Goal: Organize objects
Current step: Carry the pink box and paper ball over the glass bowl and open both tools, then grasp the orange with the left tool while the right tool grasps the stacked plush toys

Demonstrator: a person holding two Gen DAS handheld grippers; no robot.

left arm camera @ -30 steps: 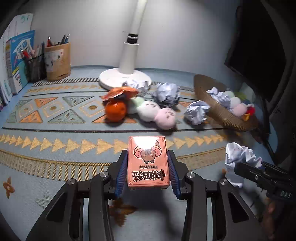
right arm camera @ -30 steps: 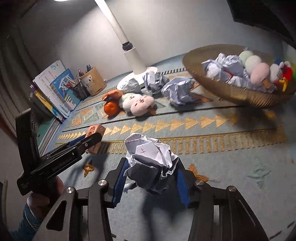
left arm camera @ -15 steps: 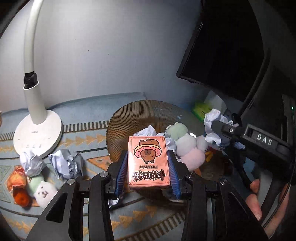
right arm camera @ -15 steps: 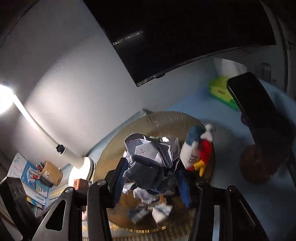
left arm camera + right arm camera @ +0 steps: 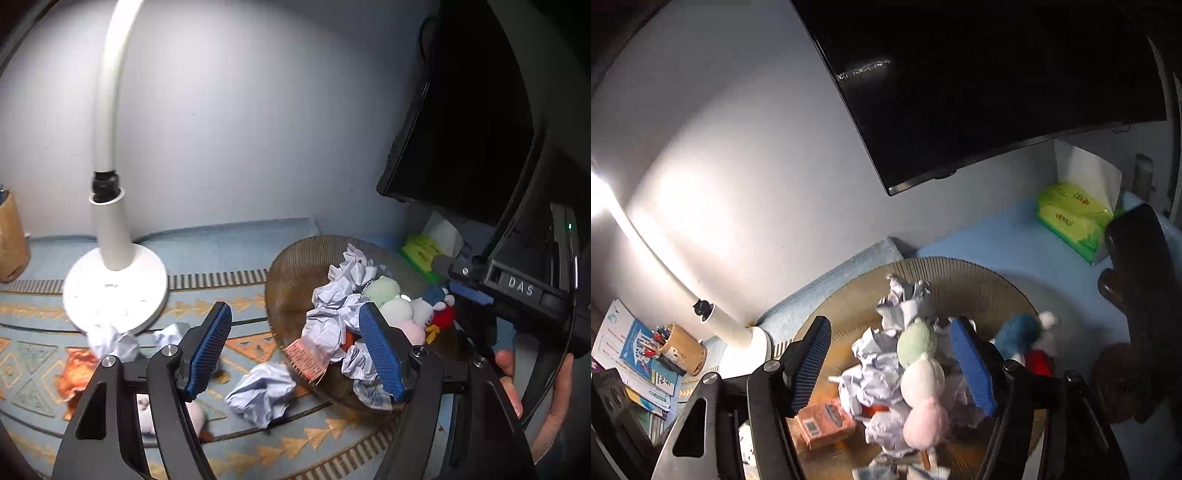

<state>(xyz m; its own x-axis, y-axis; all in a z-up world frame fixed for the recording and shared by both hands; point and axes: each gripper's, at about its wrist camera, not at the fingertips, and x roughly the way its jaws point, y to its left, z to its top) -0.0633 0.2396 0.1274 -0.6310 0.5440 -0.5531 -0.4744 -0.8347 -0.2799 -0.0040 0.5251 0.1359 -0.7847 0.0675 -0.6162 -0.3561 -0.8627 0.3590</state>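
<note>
Basket holds the orange box, paper balls and plush toys. Both claws, left and right, hang spread and empty. Beside the basket, one crumpled paper and more clutter remain on the counter.

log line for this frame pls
left gripper: open | right gripper: open | box, paper: in basket

Left gripper & right gripper both spread wide.
</note>
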